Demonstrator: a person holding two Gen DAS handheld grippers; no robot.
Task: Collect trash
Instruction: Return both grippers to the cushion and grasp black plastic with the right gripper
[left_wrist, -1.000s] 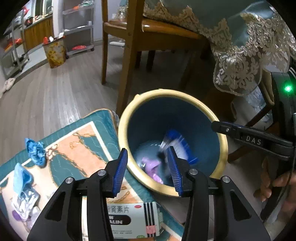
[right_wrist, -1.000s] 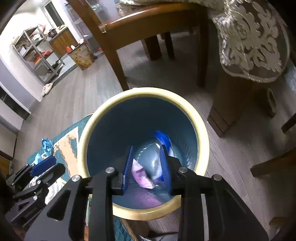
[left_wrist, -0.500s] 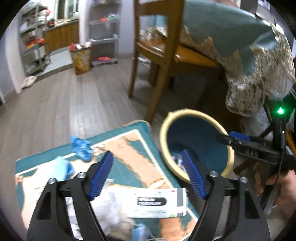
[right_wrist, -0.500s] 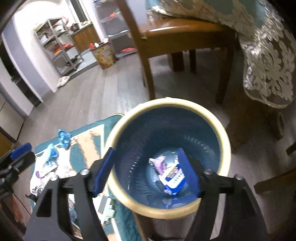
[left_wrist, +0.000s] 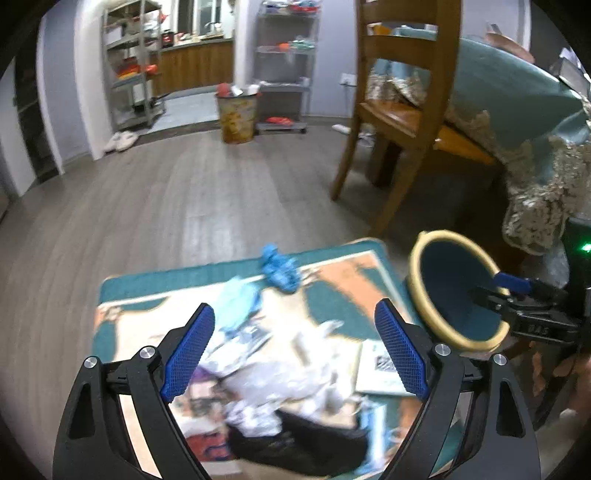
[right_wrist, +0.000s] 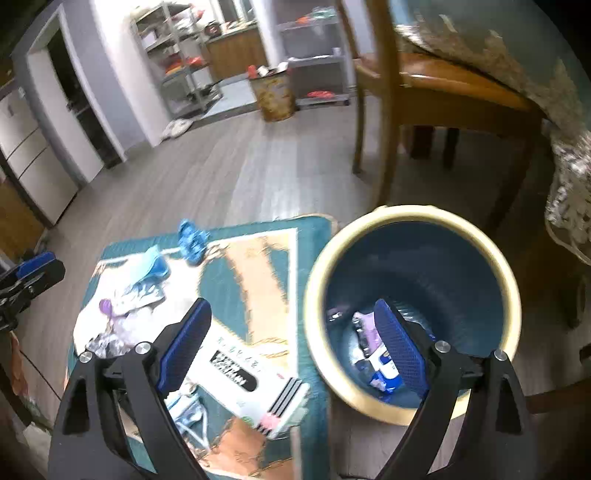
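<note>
One blue waste bin with a cream rim (right_wrist: 413, 218) stands beside one teal and orange patterned floor mat (right_wrist: 258, 258), and one yellowish patterned bin (right_wrist: 275, 98) stands far back by the shelves. On the mat lie one crumpled bright blue wrapper (right_wrist: 190, 242), one pale blue crumpled piece (right_wrist: 151, 266) and one flat white printed carton (right_wrist: 240, 373), plus a blurred heap of white and foil scraps (left_wrist: 280, 384) of perhaps four or five pieces. One wooden chair (left_wrist: 402, 110) is in view, and two black claws with blue pads: the left claw (left_wrist: 295, 354) and the right claw (right_wrist: 291, 350).

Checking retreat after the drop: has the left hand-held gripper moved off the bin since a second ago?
Yes. The left hand-held gripper, jaws opening and empty, has swung left: the bin now sits right of it, and it is over the rug.
</note>
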